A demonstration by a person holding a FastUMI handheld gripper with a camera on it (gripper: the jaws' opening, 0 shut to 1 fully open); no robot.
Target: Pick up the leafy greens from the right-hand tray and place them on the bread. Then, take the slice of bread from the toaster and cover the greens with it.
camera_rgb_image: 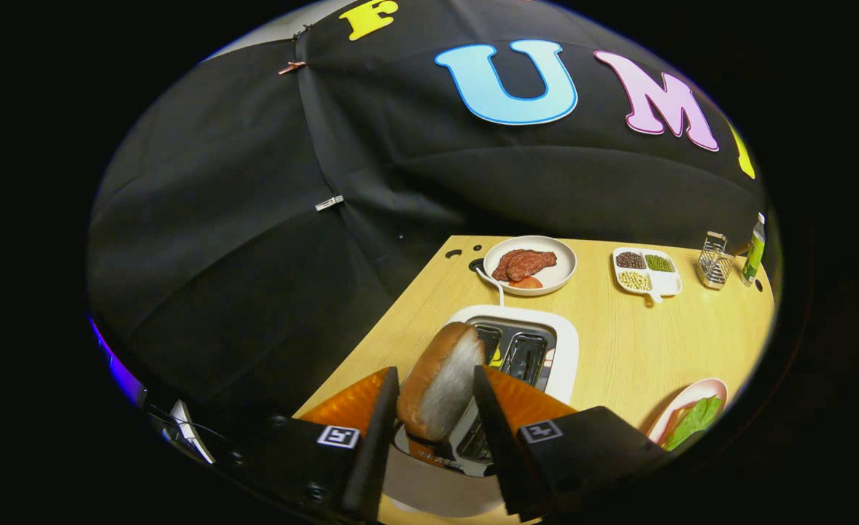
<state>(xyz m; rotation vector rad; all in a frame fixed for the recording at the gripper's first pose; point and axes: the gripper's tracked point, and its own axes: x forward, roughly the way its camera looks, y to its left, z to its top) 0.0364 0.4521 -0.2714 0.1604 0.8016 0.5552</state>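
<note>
Between the fingers of the claw (435, 408) sits the bread slice (440, 383), pinched on both flat sides and tilted, lifted above the toaster (557, 350). Its crust faces up and away; the lower edge hangs just over the toaster's near end.

To do this step well, I'd say keep the squeeze light, since soft bread dents easily, and lift it fully clear of the slots before swinging off toward the greens. Lay it down flat rather than dropping it on edge.

Beyond the toaster, a round plate (559, 255) holds a dark red piece of meat (523, 264) with something orange beside it. Near that, a divided dish (674, 281) carries three sorts of beans, each in its own section. Off by the right finger, a pink-rimmed tray (692, 397) holds the greens (694, 421); whether bread lies under them I cannot tell.
</note>
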